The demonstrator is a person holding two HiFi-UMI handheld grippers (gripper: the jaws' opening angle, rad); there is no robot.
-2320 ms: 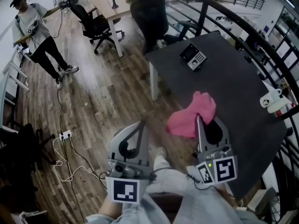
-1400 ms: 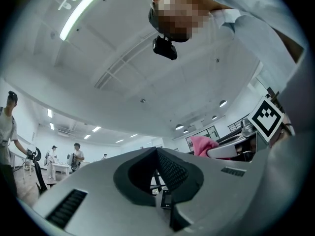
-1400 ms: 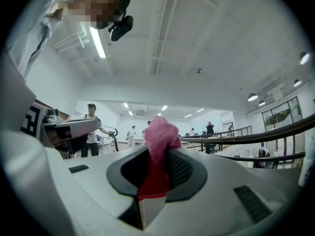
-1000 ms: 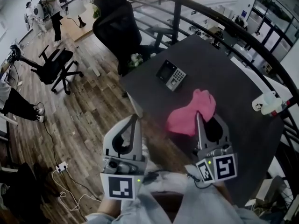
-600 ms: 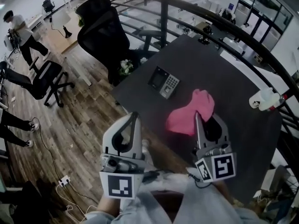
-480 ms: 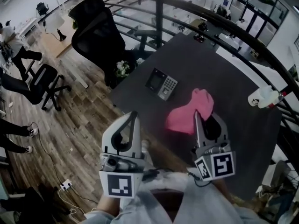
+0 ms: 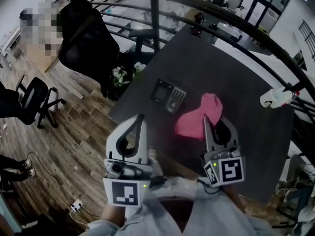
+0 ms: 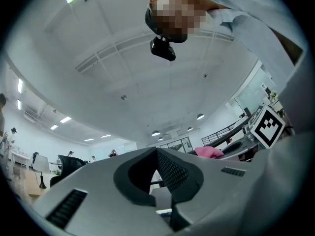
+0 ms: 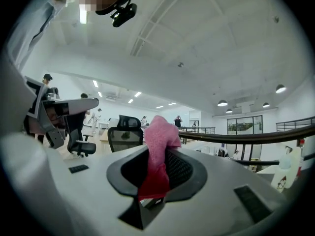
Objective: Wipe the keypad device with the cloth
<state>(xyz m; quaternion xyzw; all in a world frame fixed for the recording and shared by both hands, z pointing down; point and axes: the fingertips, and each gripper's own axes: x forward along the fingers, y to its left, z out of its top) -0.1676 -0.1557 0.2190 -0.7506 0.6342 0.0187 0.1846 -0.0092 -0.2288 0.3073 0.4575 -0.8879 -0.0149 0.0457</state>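
- Since the earliest picture the dark table (image 7: 241, 77) has swung from the upper right toward the middle of the head view. The keypad device (image 7: 168, 95) has come with it and now lies just ahead of the grippers, so the person has closed in on the table. The grippers themselves sit much as before in that view.
- The right gripper (image 7: 205, 121) has its jaws closed on the pink cloth (image 7: 196, 123). In the right gripper view a fold is pinched between the pads and the rest of the cloth (image 9: 160, 141) bunches up past the tips.
- The left gripper (image 7: 140, 119) holds nothing. Its own view shows the jaw tips met, with only the room beyond them.
- The keypad device lies flat near the table's near-left corner, screen end to the left and keys to the right. The cloth shows just to its right in the head view and apart from it. It appears to be in the air, not on the table.
- The step in hand looks like the approach: the cloth is gripped and wiping has not begun.
- The next move probably calls for carrying the right gripper forward and left and tipping it down. The loose bunch of cloth, not the hard jaw tips, should meet the screen and keys.
- The device is small and unfixed, so the idle left gripper may need to steady its edge during the strokes.
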